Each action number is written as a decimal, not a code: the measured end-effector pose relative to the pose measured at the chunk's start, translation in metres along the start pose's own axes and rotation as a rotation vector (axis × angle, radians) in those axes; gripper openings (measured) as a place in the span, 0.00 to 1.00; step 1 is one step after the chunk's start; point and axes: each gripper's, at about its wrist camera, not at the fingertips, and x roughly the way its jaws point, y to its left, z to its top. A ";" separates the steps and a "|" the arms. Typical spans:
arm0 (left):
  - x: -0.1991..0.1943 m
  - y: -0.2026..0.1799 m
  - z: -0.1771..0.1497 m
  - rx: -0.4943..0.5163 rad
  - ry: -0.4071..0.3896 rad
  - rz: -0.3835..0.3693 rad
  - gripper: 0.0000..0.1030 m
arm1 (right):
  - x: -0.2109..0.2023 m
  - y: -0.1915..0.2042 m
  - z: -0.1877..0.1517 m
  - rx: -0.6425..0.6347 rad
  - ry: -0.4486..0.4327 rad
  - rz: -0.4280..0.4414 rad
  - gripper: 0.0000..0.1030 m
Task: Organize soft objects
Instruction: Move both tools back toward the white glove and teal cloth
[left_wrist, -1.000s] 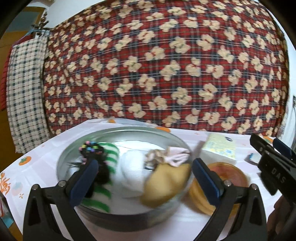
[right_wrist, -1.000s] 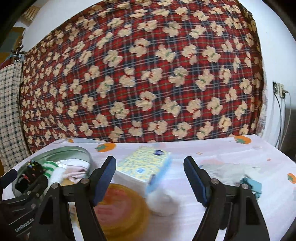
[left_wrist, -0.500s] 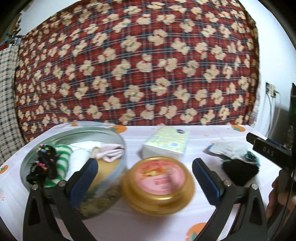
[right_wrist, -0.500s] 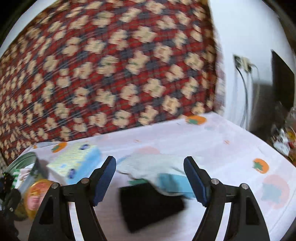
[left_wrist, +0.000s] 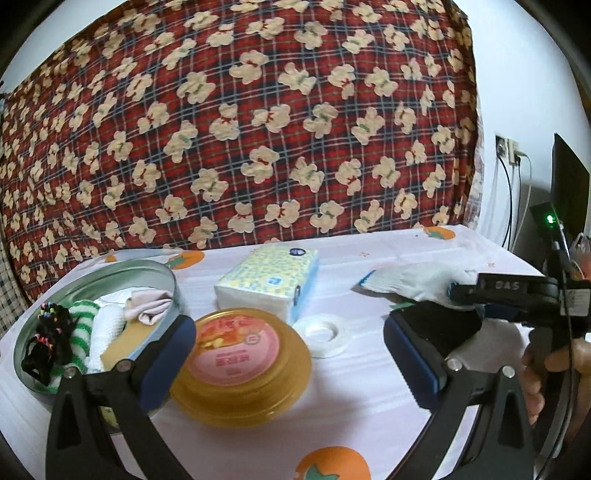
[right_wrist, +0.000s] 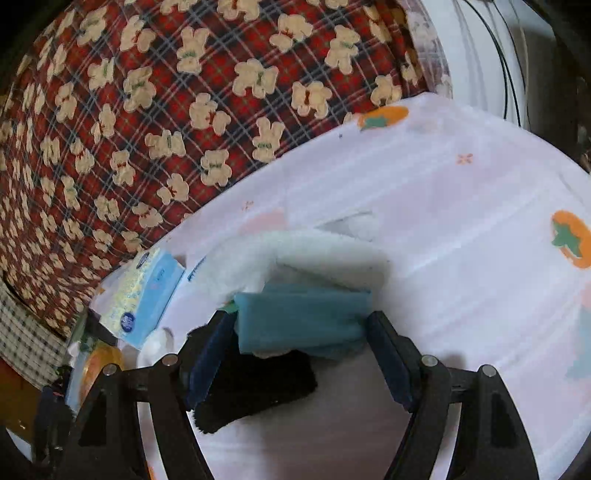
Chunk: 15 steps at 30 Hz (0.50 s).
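Left wrist view: the left gripper hangs with its jaws wide apart and nothing between them, over a gold lid with a pink label whose print is too small to read. To its left a round tin already holds soft things: a green-striped cloth, a pink cloth, a white cloth and a black hair tie with coloured beads. Behind the lid lie a tissue pack and a tape roll. At the right, on the tablecloth, a white glove lies over a black cloth. The right gripper's body reaches in there, marked "DAS", held by a hand.

Right wrist view: the right gripper is closing, its pads flanking a blue sponge; contact looks near or just made on the left, and I cannot tell whether the right pad presses yet. The sponge lies partly under the glove and on top of the black cloth. The tissue pack carries a round blue logo I cannot read.

The sponge should be light and squashy, so it will yield under the pads; gripping its short sides at mid-height seems best. The glove draped over it may drag along, and the black cloth underneath could snag.
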 end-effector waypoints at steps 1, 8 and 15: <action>0.000 -0.001 0.000 0.004 0.002 0.000 1.00 | 0.002 0.003 0.000 -0.019 0.011 -0.017 0.64; 0.009 -0.006 0.001 0.005 0.040 0.000 1.00 | -0.010 -0.007 -0.001 -0.007 -0.011 0.059 0.08; 0.016 -0.022 0.002 0.031 0.056 -0.020 1.00 | -0.040 -0.020 0.009 -0.021 -0.157 0.047 0.07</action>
